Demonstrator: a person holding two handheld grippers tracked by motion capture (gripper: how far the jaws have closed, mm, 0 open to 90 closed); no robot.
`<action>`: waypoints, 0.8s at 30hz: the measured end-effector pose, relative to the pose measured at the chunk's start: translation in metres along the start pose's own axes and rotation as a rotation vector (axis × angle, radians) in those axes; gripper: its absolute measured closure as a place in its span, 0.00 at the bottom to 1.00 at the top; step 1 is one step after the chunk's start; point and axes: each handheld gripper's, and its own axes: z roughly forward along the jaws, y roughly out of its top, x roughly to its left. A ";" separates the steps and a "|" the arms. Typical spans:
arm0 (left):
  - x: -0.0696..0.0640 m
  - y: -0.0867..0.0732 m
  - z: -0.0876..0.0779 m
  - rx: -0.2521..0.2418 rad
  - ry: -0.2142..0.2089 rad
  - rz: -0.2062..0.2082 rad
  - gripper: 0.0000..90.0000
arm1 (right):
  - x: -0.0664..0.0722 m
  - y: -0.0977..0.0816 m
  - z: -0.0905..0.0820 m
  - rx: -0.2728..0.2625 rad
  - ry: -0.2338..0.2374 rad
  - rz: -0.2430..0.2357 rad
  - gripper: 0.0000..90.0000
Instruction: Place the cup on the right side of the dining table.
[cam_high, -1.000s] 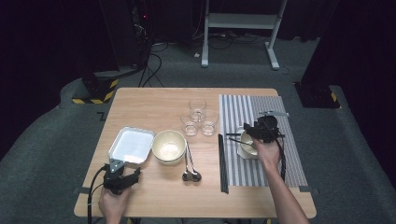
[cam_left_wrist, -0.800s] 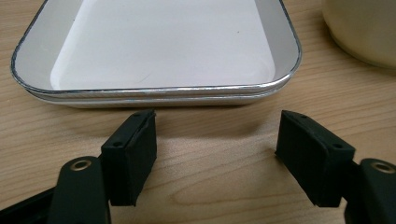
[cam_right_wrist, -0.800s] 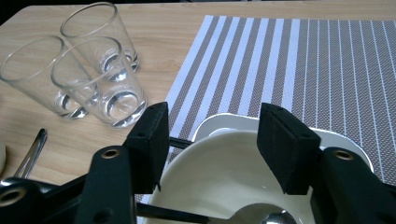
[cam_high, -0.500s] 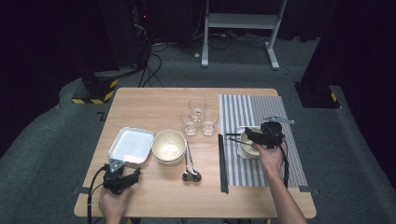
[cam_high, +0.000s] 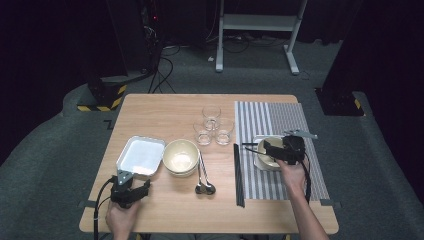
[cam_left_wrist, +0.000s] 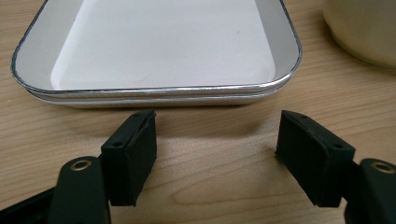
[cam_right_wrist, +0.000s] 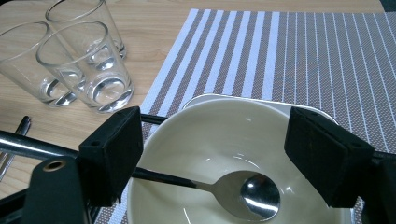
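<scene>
Cream bowl (cam_right_wrist: 224, 154) near rim cut off; spoon (cam_right_wrist: 233, 186) handle partly hidden.

So on the surface (cam_high: 150, 107) the placemat (cam_high: 280, 120) takes the right side. A bowl (cam_right_wrist: 215, 140) sits on a tray (cam_high: 256, 142) on that mat, with a spoon (cam_right_wrist: 243, 189) lying in the bowl. Chopsticks (cam_high: 238, 175) run along the mat's left edge. Left of that, three glasses (cam_high: 214, 125) cluster toward the far side. Nearer the person there's a second bowl (cam_high: 181, 157), two spoons (cam_high: 202, 175) just right of it and a second tray (cam_high: 141, 156) just left. Right tongs (cam_high: 260, 149) hover over the mat bowl, left tongs (cam_left_wrist: 217, 147) just in front of the second tray.
</scene>
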 end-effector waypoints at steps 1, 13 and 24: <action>0.000 0.000 0.000 0.000 0.000 0.001 0.32 | 0.000 -0.001 -0.001 -0.002 -0.001 0.001 0.22; 0.000 0.000 0.000 0.000 0.001 0.001 0.32 | -0.002 -0.014 -0.007 -0.018 -0.006 -0.016 0.22; 0.000 0.000 0.000 0.000 0.002 0.001 0.32 | -0.001 -0.028 -0.020 -0.029 0.001 -0.030 0.20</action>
